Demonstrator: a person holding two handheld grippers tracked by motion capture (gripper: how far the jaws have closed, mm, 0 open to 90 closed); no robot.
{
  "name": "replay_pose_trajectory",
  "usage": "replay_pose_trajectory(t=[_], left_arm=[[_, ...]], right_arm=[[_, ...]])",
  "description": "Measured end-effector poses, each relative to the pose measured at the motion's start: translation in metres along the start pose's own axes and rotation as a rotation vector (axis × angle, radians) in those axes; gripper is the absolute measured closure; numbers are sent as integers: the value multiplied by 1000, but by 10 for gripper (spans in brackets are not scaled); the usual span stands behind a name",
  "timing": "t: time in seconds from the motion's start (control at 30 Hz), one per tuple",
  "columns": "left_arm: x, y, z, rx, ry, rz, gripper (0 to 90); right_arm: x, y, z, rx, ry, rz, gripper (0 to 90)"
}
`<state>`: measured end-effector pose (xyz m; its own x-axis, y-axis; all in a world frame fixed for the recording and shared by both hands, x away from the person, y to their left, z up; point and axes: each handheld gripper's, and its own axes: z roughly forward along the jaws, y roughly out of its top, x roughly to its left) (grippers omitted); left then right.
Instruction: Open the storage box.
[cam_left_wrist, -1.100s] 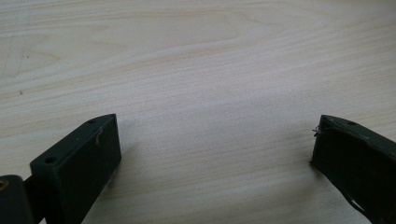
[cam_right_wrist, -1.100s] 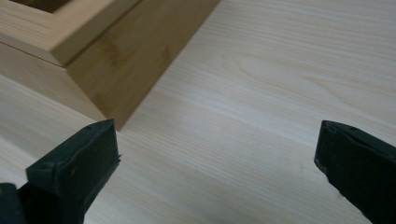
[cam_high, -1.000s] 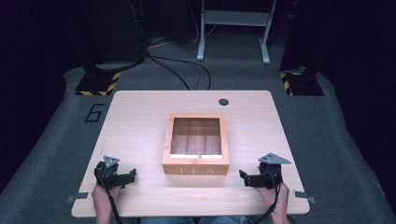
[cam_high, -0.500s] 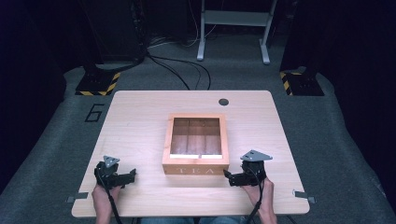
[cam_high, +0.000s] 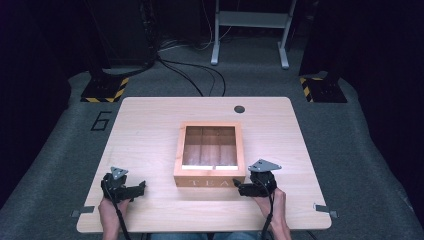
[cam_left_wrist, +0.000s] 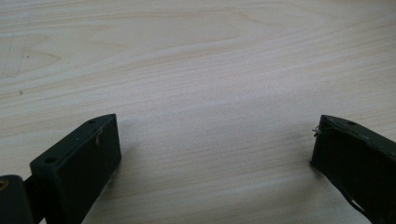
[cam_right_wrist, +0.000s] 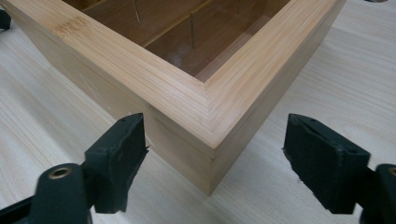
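Observation:
A wooden tea box (cam_high: 210, 154) with a glass-panelled lid and inner dividers sits at the table's middle, the word TEA on its front. My right gripper (cam_high: 241, 188) is open at the box's front right corner; in the right gripper view that corner of the box (cam_right_wrist: 205, 116) stands between its two spread jaws, untouched. My left gripper (cam_high: 140, 188) rests open on the table near the front left, apart from the box. Bare wood (cam_left_wrist: 210, 93) lies between its jaws in the left gripper view.
The light wooden table (cam_high: 150, 125) has a dark round cable hole (cam_high: 239, 108) near its back edge. Small metal clips (cam_high: 325, 208) stick out at the front corners. Grey carpet, cables and stand bases lie beyond the table.
My right gripper has moved left and slightly forward, from the table's front right toward the box's front right corner. The left gripper has stayed put.

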<state>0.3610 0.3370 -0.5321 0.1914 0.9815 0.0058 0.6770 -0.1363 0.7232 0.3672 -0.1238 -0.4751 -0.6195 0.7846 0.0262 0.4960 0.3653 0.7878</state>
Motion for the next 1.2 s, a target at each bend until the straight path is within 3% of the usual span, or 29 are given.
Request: replay_pose_trajectory(t=[0.2,0.47,1.2], left_arm=[[0,0,0,0,0,0,9],[0,0,0,0,0,0,9],[0,0,0,0,0,0,9]], right_arm=[[4,0,0,-6,3,-24,341],[3,-3,-1,-26,15,-46,391],[3,-1,-3,-38,22,-32,416]])
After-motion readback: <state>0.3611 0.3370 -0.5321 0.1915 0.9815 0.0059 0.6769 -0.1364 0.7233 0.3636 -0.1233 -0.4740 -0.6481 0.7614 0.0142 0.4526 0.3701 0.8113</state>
